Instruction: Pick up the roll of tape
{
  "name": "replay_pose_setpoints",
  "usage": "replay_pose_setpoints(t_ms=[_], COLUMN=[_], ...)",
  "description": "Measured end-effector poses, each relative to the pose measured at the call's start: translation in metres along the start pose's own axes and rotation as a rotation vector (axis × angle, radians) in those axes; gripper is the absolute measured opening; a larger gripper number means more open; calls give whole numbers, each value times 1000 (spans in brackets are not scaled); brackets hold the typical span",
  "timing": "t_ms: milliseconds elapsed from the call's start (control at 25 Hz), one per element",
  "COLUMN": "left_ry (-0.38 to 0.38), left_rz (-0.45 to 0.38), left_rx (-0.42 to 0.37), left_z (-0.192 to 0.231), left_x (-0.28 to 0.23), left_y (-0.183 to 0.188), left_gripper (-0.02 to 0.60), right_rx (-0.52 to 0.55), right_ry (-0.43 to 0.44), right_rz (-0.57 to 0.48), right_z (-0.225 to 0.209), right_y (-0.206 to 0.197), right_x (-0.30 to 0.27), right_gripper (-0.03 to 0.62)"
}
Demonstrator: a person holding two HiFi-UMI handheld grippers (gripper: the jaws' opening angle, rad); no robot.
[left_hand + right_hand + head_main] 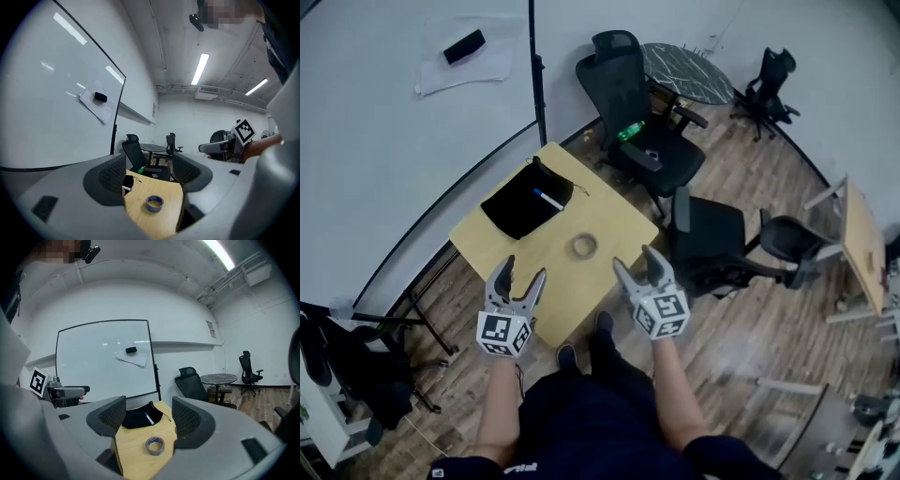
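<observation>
both grippers were empty with jaws spread wide: the left gripper [523,272] and the right gripper [634,260] hung over the near edge of the wooden table [614,223]. the roll of tape [584,247] lay flat near the table's middle, ahead of and between them, touched by neither. the pickup looked not yet begun; next, one gripper would need to drop, straddle the roll's wall, then close. beyond lay a black pouch [523,204]; office chairs [639,131] and a whiteboard [394,131] stood around.

A soft black bag [517,211] lay at the far corner of the light wooden square surface [609,225], with a blue and white pen [548,199] on it. A green bottle [630,130] lay on a black office chair [617,89] behind.
</observation>
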State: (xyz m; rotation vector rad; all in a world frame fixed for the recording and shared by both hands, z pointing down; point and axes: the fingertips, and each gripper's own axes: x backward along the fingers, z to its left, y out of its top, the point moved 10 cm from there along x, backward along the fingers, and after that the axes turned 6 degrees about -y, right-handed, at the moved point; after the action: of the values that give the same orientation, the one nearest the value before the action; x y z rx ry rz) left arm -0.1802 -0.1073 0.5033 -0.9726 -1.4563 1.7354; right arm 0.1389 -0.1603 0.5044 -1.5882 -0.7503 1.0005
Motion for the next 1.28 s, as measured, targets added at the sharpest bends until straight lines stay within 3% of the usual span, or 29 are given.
replay_pose_setpoints(t_ms=[520, 1280], left_ry=[87, 174], left_rz=[19, 65], left_rx=[33, 48], left_z=[5, 22], left_x=[-38, -39], left_y=[-2, -10], left_gripper=[290, 290], right_rx=[4, 76], right_ry=[86, 142], right_rz=[142, 591], right_z=[-30, -37], right_y=[-27, -163], right_x=[-87, -219], right_gripper=[281, 281])
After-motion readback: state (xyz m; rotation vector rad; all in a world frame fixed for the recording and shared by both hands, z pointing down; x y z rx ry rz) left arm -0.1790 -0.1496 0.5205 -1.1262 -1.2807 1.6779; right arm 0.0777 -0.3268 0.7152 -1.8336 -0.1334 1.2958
